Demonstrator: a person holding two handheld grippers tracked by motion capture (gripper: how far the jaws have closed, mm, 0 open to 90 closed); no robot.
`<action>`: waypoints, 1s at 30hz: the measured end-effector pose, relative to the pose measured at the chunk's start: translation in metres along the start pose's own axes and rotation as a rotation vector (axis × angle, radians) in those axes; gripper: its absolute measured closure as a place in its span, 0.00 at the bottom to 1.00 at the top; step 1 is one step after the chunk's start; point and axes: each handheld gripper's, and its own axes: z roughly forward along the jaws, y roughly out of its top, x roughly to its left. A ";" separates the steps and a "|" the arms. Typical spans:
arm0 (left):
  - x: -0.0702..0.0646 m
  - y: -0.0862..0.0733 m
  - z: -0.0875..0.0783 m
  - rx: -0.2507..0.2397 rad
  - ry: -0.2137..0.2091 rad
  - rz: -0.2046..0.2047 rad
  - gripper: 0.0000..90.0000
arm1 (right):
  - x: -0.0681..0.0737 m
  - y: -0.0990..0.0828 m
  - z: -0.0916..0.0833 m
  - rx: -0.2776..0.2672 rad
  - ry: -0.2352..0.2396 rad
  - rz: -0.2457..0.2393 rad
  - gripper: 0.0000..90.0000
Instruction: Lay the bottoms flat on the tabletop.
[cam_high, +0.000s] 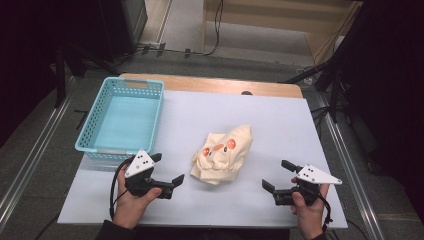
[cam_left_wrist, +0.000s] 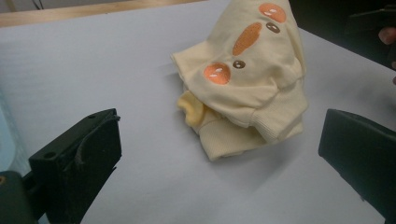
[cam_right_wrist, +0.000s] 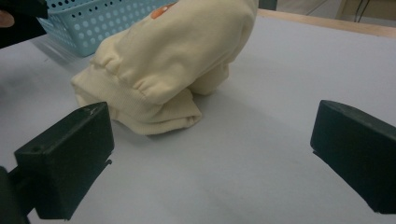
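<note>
A crumpled cream garment (cam_high: 222, 155) with orange and brown embroidered patches lies on the pale mat, a little right of centre. My left gripper (cam_high: 169, 168) sits to its left near the front edge, open, held in a hand. My right gripper (cam_high: 275, 174) sits to its right, also open and hand-held. In the left gripper view the garment (cam_left_wrist: 247, 79) lies just ahead of the wide-apart jaws of my left gripper (cam_left_wrist: 219, 140). The right gripper view shows the garment's ribbed cuff side (cam_right_wrist: 177, 60) ahead of my right gripper (cam_right_wrist: 212, 135). Neither gripper touches the cloth.
A light blue perforated basket (cam_high: 107, 92) stands empty at the table's back left, also visible as the basket (cam_right_wrist: 93, 23) behind the garment. A wooden table edge (cam_high: 210, 84) runs along the back. Cables and dark stands surround the table on the floor.
</note>
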 end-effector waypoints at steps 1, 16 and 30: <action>-0.001 0.000 0.002 0.004 -0.002 0.001 0.00 | 0.001 0.001 0.001 0.002 0.002 0.000 0.00; -0.015 0.008 0.032 0.042 -0.064 0.022 0.03 | 0.015 0.020 0.022 -0.003 0.046 -0.036 0.00; -0.019 0.007 0.059 0.073 -0.110 0.012 0.15 | 0.022 0.030 0.042 0.006 0.074 -0.037 0.00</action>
